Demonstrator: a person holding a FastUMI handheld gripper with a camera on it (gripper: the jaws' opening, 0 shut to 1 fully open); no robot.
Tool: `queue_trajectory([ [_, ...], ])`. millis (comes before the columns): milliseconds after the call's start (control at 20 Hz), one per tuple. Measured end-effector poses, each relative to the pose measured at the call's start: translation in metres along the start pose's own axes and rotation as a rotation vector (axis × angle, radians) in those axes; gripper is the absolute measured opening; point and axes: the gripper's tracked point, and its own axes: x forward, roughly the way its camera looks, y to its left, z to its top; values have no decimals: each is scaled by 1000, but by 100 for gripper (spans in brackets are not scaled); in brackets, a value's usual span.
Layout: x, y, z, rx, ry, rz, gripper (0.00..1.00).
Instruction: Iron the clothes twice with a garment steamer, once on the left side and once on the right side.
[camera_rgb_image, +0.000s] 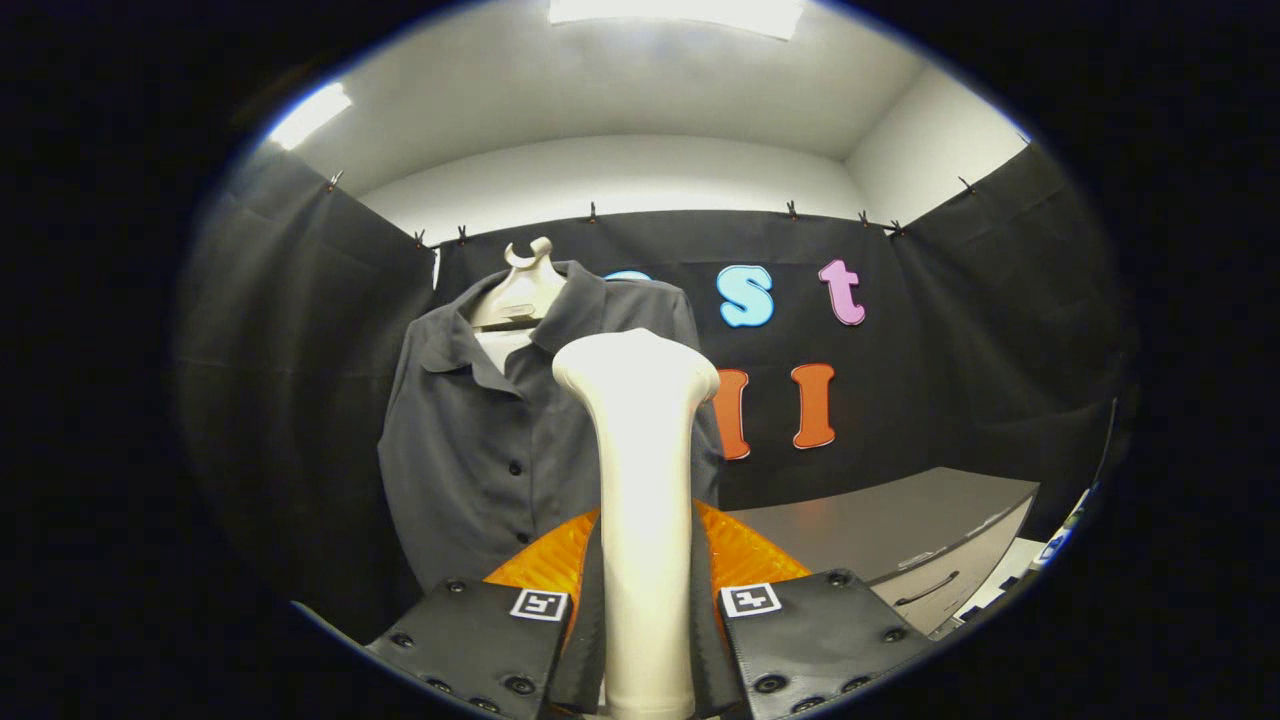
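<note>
The cream plastic garment steamer (645, 480) covers the right front of the dark grey button-up shirt (480, 440). Its lower handle runs out of view between the gripper (648, 640) fingers, which seem clamped on it. The grey cabinet (900, 530) is partly cut off.

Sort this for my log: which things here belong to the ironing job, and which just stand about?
For the job:
steamer, clamped between the tongs
shirt, hanging just beyond the steamer
hanger that holds the shirt

Standing about:
cabinet with a drawer handle

Cream steamer (640, 480) clamped between the gripper (645, 640) fingers; plain dark grey shirt (480, 440), beige hanger (520, 290), grey cabinet (900, 530)
</note>
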Motion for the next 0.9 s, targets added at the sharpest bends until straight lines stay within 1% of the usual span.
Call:
queue_trajectory([
  [250, 19, 53, -7, -7, -14, 48, 42],
  [400, 39, 72, -14, -15, -14, 55, 42],
  [600, 65, 77, -25, -28, -7, 29, 42],
  [900, 88, 74, -63, -30, 60, 9, 42],
])
